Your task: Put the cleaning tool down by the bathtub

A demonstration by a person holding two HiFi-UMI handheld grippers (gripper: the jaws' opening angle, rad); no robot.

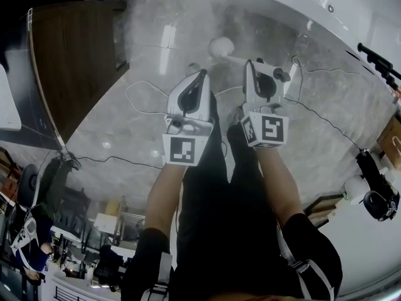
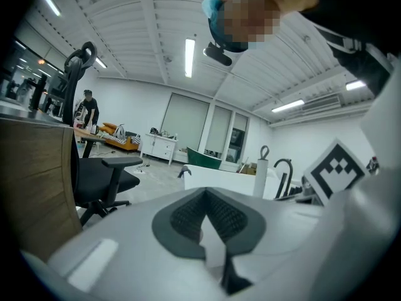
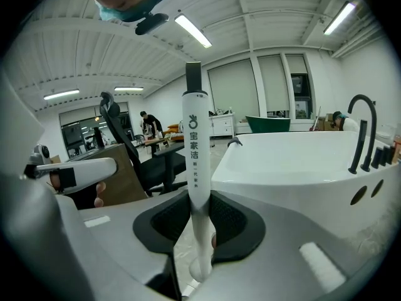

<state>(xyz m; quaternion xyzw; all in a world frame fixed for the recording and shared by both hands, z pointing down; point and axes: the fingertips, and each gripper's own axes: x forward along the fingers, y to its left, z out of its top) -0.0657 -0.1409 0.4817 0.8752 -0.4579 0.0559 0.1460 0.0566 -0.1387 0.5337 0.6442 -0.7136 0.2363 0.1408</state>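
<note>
Left hand-held gripper (image 2: 205,194): jaws together, nothing between them, forearm stretched forward above the floor (image 1: 125,124). Right hand-held gripper (image 3: 199,200), level with it alongside: jaws closed on the white handle of the cleaning tool (image 3: 195,149), whose round end points towards the bathtub (image 3: 294,168), white, near the tool.

Steep head view (bathtub (image 3: 301,162) shared)

black office chair (image 2: 103,180) beside a wooden desk (image 1: 75,61); cables (image 1: 326,115) trail across the floor (image 1: 125,137).
</note>
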